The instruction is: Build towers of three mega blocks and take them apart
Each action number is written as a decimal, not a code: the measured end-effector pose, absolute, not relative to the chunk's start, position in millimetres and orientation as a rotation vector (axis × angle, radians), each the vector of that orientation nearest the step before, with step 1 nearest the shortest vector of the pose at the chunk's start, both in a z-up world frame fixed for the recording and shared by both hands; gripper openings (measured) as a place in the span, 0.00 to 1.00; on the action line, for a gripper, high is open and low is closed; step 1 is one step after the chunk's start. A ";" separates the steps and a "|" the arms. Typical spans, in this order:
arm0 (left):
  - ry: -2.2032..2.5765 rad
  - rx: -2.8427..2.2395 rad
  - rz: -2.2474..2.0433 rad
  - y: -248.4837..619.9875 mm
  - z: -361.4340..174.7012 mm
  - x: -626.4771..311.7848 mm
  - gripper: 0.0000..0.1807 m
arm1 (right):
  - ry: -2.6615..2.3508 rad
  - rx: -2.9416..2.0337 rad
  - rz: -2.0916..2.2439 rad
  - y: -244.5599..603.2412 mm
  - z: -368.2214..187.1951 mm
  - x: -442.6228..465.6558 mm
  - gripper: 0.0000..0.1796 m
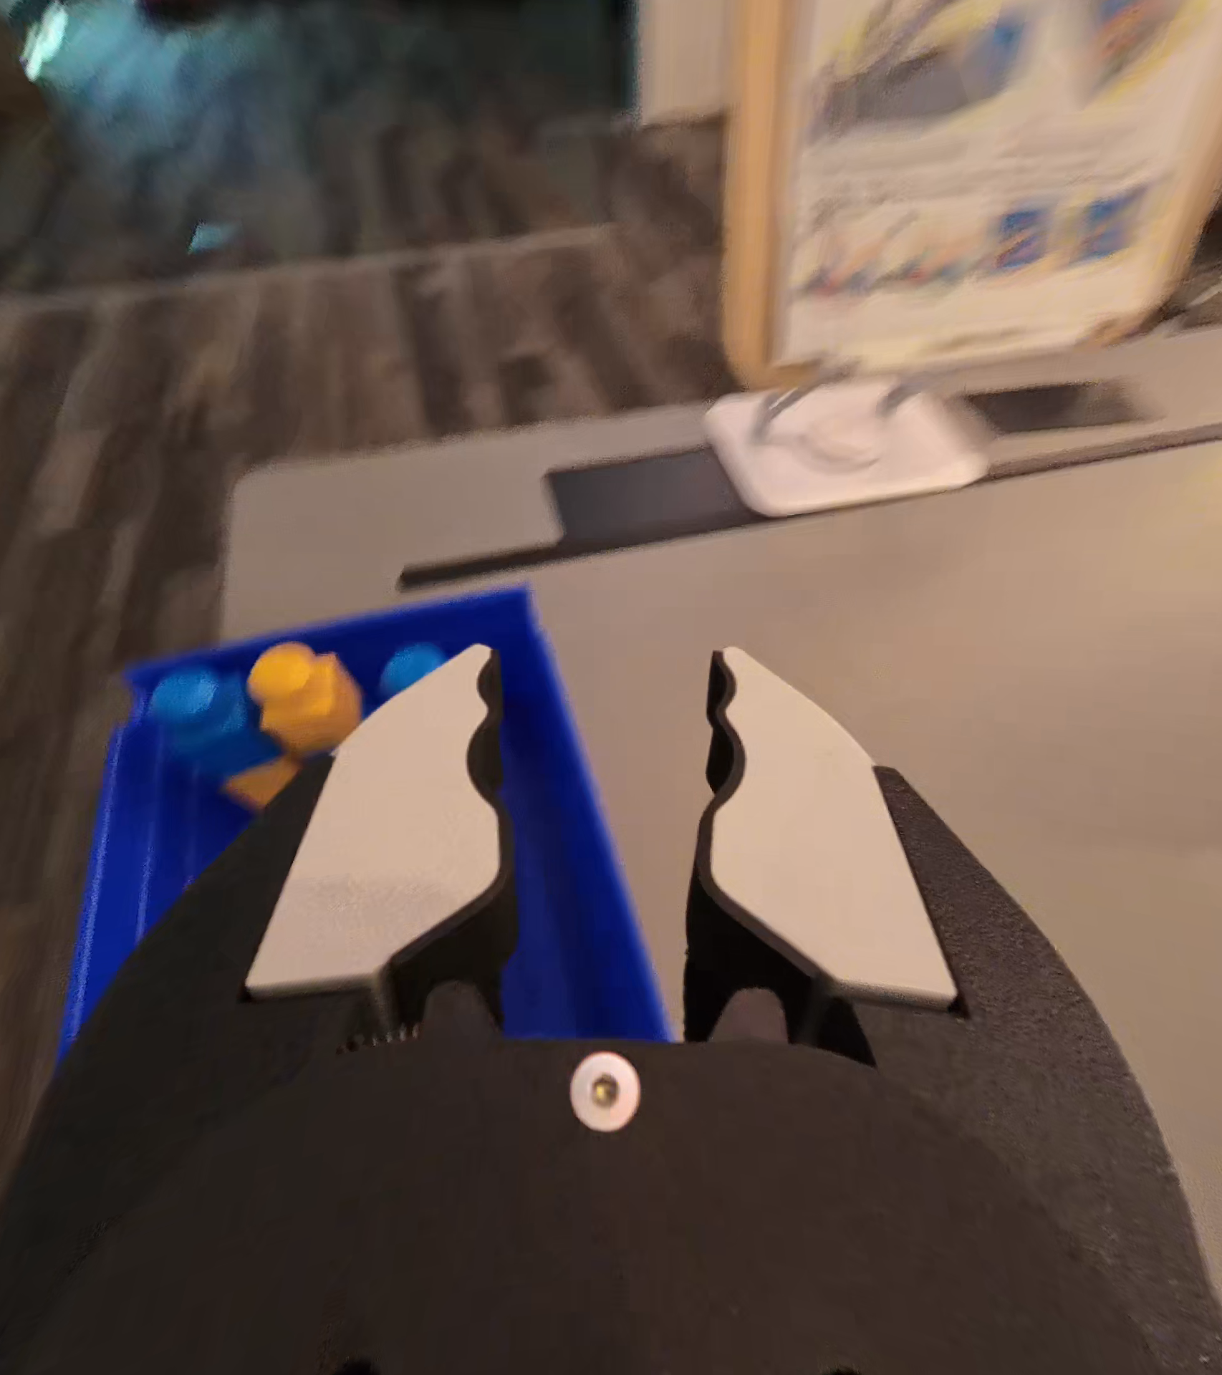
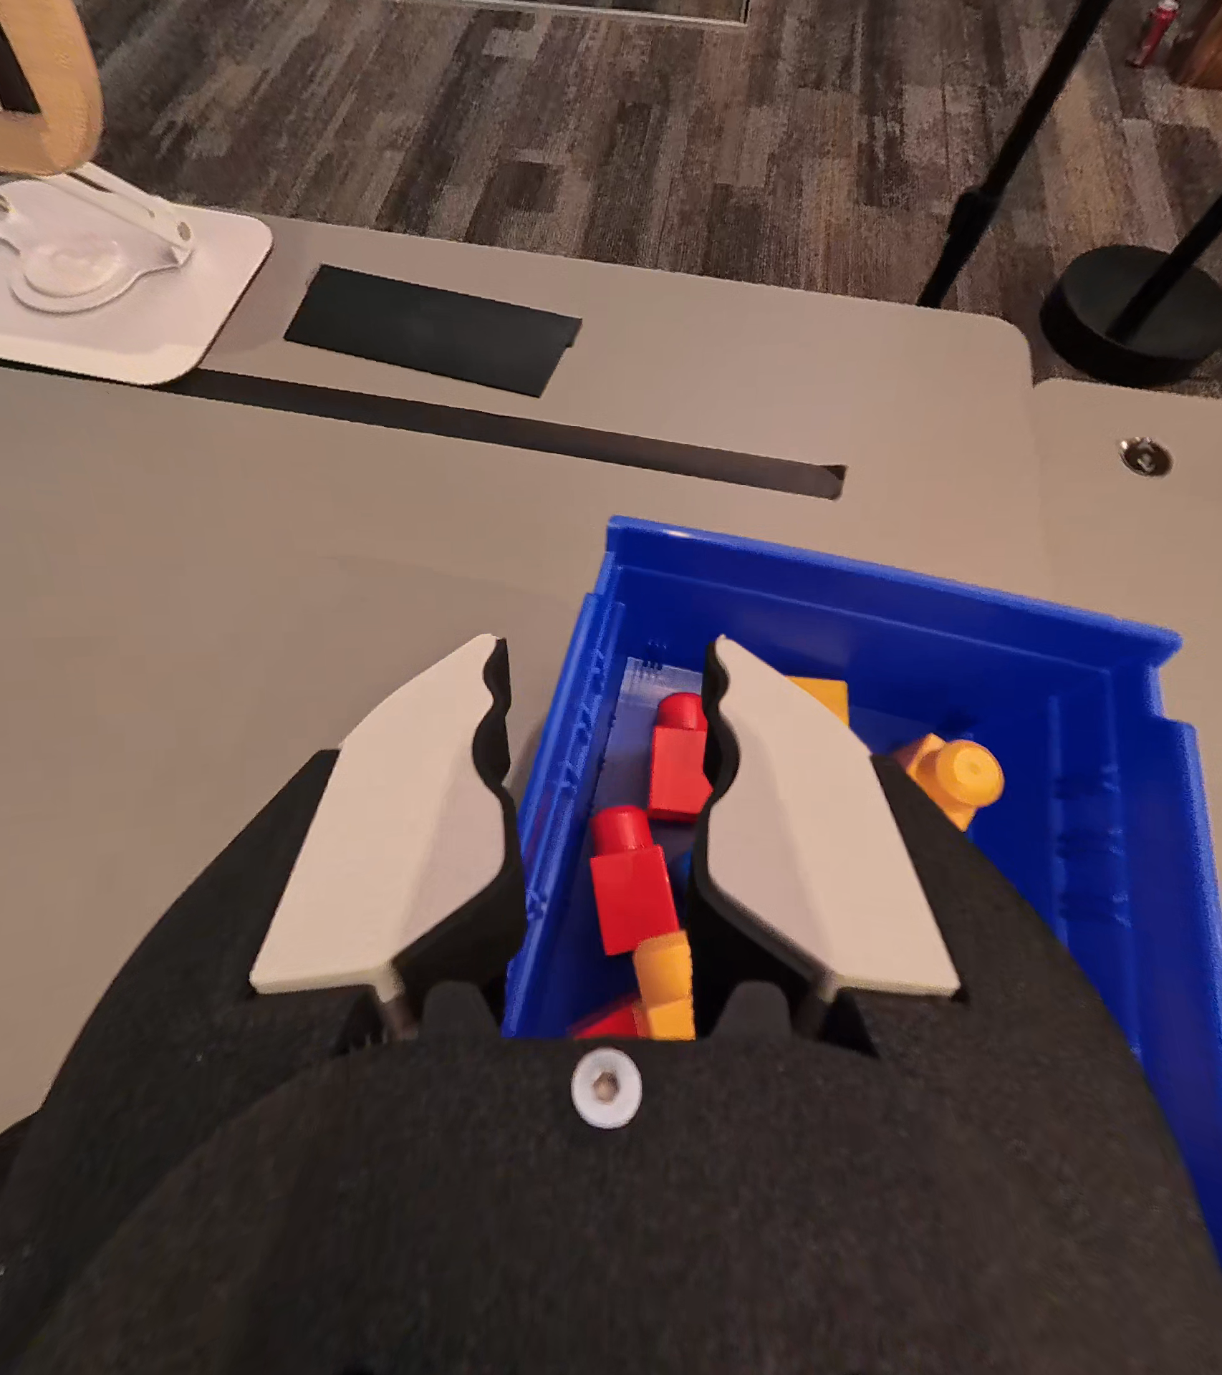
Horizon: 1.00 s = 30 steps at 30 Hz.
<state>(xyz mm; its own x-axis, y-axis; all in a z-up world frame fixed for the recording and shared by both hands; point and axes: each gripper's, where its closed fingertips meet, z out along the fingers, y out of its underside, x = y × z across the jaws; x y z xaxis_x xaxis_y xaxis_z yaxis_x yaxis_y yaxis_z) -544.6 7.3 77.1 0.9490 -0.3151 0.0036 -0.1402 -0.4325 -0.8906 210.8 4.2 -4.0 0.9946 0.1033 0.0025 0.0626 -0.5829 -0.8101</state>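
Spanning patterned carpet (image 2: 593, 134), grey table (image 2: 221, 536) carries blue bin (image 2: 891, 595).

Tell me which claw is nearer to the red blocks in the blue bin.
Right. The right claw hangs open directly over the blue bin, the red blocks showing between its fingers. The left claw is open over another blue bin's edge; no red blocks show there.

left bin (image 1: 578, 856): blurred | blocks (image 2: 630, 885): partly hidden by tongs (image 2: 608, 662)
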 end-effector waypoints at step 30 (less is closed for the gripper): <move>-0.232 -2.410 0.009 94.9 -76.5 -609.7 0.30 | -0.074 -2.247 0.134 -9.8 -24.4 223.3 0.26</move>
<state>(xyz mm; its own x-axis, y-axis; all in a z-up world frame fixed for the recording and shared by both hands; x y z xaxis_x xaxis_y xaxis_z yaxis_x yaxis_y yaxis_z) -609.7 94.9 -76.5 0.9839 0.1694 0.0569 0.1646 -0.7356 -0.6571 223.3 -9.8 -24.4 0.9924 0.0999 -0.0712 0.0074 -0.6280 -0.7782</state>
